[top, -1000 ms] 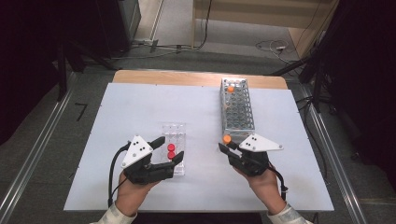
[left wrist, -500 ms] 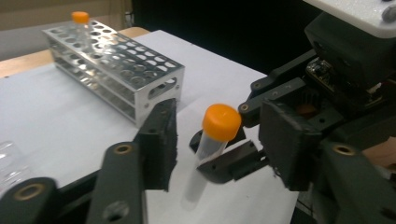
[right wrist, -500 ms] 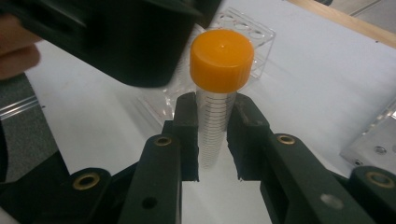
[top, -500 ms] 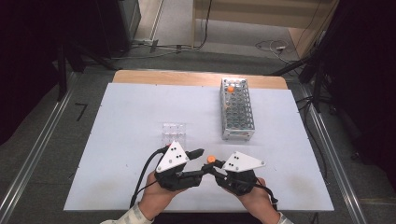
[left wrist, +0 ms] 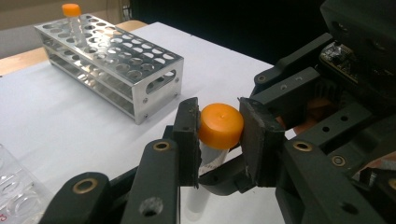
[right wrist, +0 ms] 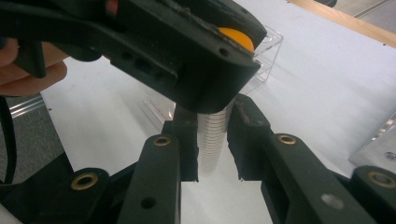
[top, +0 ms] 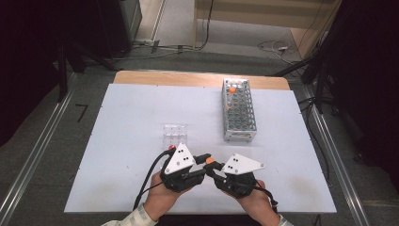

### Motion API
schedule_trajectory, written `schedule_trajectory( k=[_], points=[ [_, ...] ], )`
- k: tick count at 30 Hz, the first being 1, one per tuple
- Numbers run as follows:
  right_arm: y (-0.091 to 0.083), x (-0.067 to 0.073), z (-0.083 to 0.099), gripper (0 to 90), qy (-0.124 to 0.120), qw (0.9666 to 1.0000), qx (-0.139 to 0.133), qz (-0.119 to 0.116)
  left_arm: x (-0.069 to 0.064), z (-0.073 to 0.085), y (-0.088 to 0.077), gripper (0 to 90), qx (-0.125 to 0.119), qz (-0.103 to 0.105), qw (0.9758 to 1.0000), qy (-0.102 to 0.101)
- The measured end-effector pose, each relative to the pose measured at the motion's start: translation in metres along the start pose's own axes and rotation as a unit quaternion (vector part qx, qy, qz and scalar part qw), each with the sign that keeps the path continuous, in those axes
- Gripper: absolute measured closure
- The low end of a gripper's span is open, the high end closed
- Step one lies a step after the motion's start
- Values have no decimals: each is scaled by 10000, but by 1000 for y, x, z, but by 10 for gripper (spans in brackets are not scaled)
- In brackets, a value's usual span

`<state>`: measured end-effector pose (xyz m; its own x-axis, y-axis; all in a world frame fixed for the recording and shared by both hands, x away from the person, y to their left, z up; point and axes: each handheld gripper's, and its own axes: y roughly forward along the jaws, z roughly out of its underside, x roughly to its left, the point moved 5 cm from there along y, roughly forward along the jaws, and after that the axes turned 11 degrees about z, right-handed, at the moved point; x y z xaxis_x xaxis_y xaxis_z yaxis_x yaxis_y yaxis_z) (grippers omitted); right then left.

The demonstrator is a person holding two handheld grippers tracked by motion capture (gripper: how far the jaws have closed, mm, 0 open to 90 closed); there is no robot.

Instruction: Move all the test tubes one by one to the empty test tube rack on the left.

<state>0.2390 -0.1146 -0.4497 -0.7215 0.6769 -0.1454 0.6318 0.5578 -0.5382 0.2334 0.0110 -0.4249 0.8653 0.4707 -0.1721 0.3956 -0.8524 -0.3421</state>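
A clear tube with an orange cap (left wrist: 220, 125) is held between both grippers near the table's front middle. My left gripper (left wrist: 218, 135) has just been closing and its pads now press on the cap from both sides. My right gripper (right wrist: 214, 140) is shut on the tube's graduated body (right wrist: 212, 133), just under the left gripper's jaws. In the high view the left gripper (top: 205, 160) and right gripper (top: 212, 168) meet tip to tip at the cap (top: 209, 161).
A metal tube rack (top: 239, 113) stands at the back right with one orange-capped tube (top: 232, 88) at its far end. A small clear rack (top: 175, 135) sits just beyond the left gripper, and a red cap (top: 171, 147) shows at its near edge.
Both hands have come together at the table's front middle. The left gripper left the clear rack and closed on the cap of the tube that the right gripper carries.
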Motion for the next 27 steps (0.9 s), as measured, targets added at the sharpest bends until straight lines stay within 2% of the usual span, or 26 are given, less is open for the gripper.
schedule_trajectory(
  k=[5, 11, 17, 21, 27],
  points=[
    [-3, -1, -2, 486, 42, 9999, -64, -94, 7, -9, -6, 703, -161, -52, 9998, -63],
    [-2, -5, 0, 385, 157, 9998, -13, -158, 8, -17, -20, 703, -349, -29, 9993, -164],
    [1, -7, 5, 337, 187, 9996, 107, -179, 6, -25, -38, 703, -449, 4, 9988, -187],
    [2, -8, 9, 323, 176, 9995, 165, -184, 5, -24, -50, 703, -393, -58, 9990, -183],
    [6, -10, 13, 308, 169, 9993, 270, -180, 6, -30, -71, 703, -562, -149, 9981, -187]
  ],
)
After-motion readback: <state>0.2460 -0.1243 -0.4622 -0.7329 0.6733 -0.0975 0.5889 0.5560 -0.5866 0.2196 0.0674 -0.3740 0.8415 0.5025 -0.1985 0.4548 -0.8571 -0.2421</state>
